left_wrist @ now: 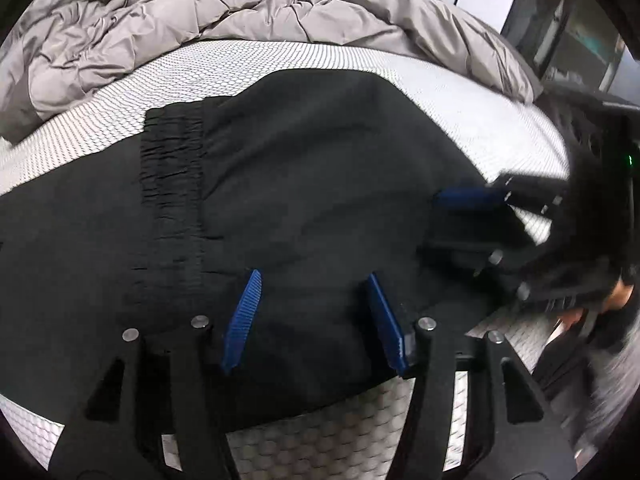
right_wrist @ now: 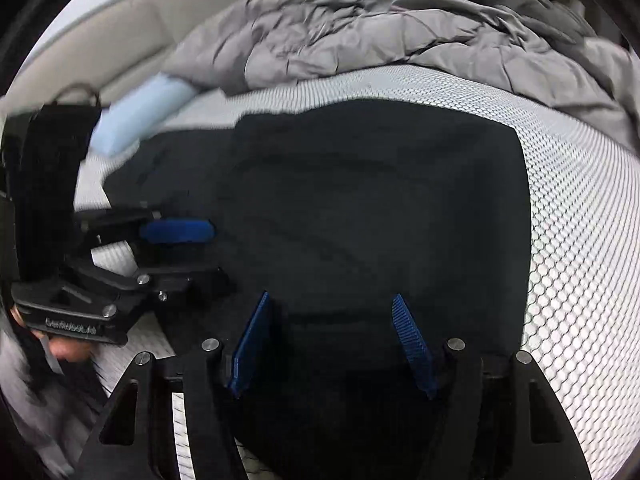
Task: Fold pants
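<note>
So the black pants [left_wrist: 320, 168] are lying flat on the bed, spread over the white honeycomb-patterned mattress cover [left_wrist: 320, 56], with the gathered elastic waistband [left_wrist: 172, 184] showing on the left side in the left wrist view. They look folded over into a broad, roughly rectangular shape; in the right wrist view the pants [right_wrist: 380, 200] end in a fairly straight edge on the right, with bare mattress cover [right_wrist: 580, 240] beyond it.

Left gripper [left_wrist: 316, 320]: the fingers [left_wrist: 244, 316] are spread apart, blue ribbed pads facing each other, and there's nothing pinched between them. The black fabric lies below and ahead of the tips, filling the gap as backdrop (whether the tips actually touch the cloth I can't tell).

Right gripper [right_wrist: 332, 344]: same deal, fingers [right_wrist: 252, 340] standing apart with no cloth caught between the pads. The pants sit right under them and stretch away forward.

Each camera also catches the other gripper coming in from the side, over the near edge of the pants, pretty blurred. In both cases one blue pad lies over the black cloth with the other finger set apart from it.

Behind the pants there's a crumpled grey duvet [left_wrist: 180, 20] bunched up at the far side of the bed, and a light blue pillow [right_wrist: 140, 112] off to the left in the right wrist view.
</note>
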Motion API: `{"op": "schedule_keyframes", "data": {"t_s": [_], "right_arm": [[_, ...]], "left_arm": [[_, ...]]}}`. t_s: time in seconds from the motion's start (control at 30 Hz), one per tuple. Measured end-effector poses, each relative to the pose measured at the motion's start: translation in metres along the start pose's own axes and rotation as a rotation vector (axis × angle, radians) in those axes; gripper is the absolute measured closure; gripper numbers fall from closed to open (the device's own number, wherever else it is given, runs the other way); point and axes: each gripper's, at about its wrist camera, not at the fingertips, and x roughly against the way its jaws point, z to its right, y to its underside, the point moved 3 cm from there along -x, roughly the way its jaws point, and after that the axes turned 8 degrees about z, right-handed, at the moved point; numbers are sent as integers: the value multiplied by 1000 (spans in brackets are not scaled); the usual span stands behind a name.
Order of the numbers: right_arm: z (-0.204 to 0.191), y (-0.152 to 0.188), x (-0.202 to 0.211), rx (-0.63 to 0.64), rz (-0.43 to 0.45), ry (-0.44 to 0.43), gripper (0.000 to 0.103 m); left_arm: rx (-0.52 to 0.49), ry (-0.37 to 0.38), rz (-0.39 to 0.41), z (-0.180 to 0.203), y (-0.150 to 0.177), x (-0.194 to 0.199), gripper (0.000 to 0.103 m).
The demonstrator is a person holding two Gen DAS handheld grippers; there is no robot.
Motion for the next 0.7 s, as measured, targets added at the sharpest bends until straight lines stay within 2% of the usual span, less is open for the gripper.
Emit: {"op": "schedule_keyframes", "data": {"t_s": [0.03, 0.1, 0.23, 0.33, 0.4, 0.47, 0.53, 0.57, 0.6, 0.67, 0.7], "right_arm": [[4, 3, 3, 32, -6, 53, 40], [11, 11, 11, 106, -8, 145, 40], [21, 14, 25, 55, -8, 128, 39], [23, -1, 38, -27, 82, 78, 39], [21, -16, 29, -88, 105, 65, 39], [18, -25, 9, -101, 79, 60, 39], [10, -31, -18, -60, 23, 42, 39], [8, -32, -33, -21, -20, 67, 39], [7, -28, -39, -6, -44, 100, 39], [17, -29, -40, 12, -65, 159, 39], [23, -29, -37, 33, -72, 217, 39]], "left_arm": [[-4, -12, -10, -2, 2, 0, 50], [2, 13, -23, -10, 8, 3, 50], [-16, -10, -5, -13, 9, 19, 50], [11, 25, 85, -4, -4, 38, 50], [8, 19, 131, 2, -19, 36, 40], [-1, 16, 129, 3, -31, 21, 40], [16, -9, 69, -4, -34, -1, 40], [35, -42, 13, -13, -33, -15, 41], [48, -39, -6, -17, -32, -20, 42], [71, 2, 24, -26, -29, -16, 42], [73, -4, 22, -29, -29, -14, 42]]}}
